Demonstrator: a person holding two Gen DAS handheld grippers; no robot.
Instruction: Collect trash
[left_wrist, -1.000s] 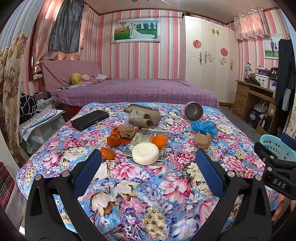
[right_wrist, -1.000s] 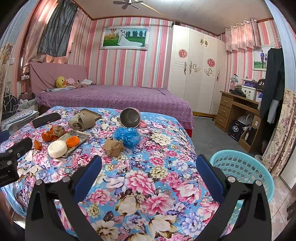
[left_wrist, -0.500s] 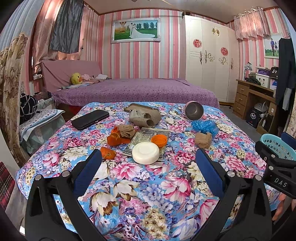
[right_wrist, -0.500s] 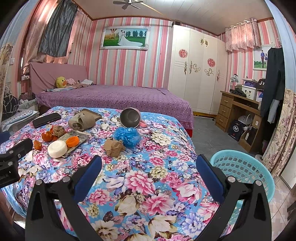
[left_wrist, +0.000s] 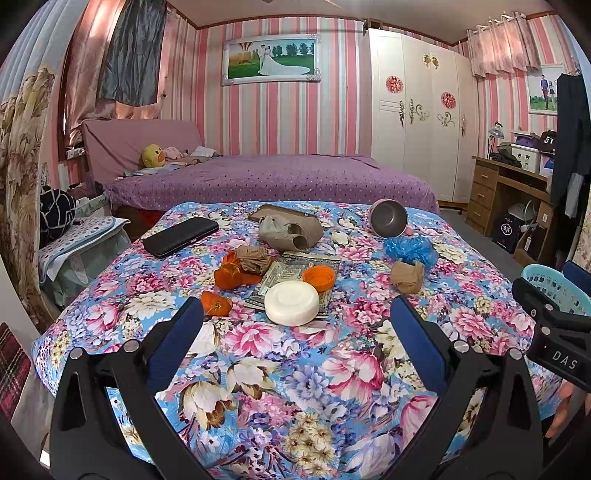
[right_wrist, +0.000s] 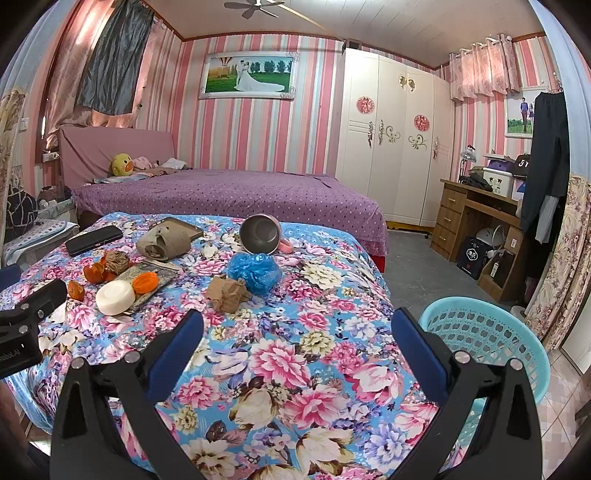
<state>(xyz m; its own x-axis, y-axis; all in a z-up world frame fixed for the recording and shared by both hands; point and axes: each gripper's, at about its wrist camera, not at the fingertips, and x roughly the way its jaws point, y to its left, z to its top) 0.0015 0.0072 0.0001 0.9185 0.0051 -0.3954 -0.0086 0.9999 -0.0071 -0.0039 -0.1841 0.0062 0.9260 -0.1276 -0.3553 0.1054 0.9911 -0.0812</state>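
Both tools hover over the near edge of a floral-quilted bed (left_wrist: 295, 369), jaws spread wide and holding nothing, a stance that suits choosing a first piece of trash.

Left gripper (left_wrist: 295, 325): straight ahead of its fingertips lie a round white plastic lid (left_wrist: 291, 307), an orange screw cap (left_wrist: 318, 277) and torn orange peel pieces (left_wrist: 232, 275) on a printed paper sheet (left_wrist: 310, 260).

Right gripper (right_wrist: 295, 328): just ahead lie a crumpled brown paper wad (right_wrist: 228, 293) and a scrunched blue plastic bag (right_wrist: 254, 272).

Only the right view shows the pale turquoise latticed plastic basket (right_wrist: 484, 332) fully, on the floor to the right, probably placed there to receive the trash. Only the left view centres the orange litter. A tipped steel cup (right_wrist: 259, 234) and a black phone case (left_wrist: 180, 236) lie farther off.
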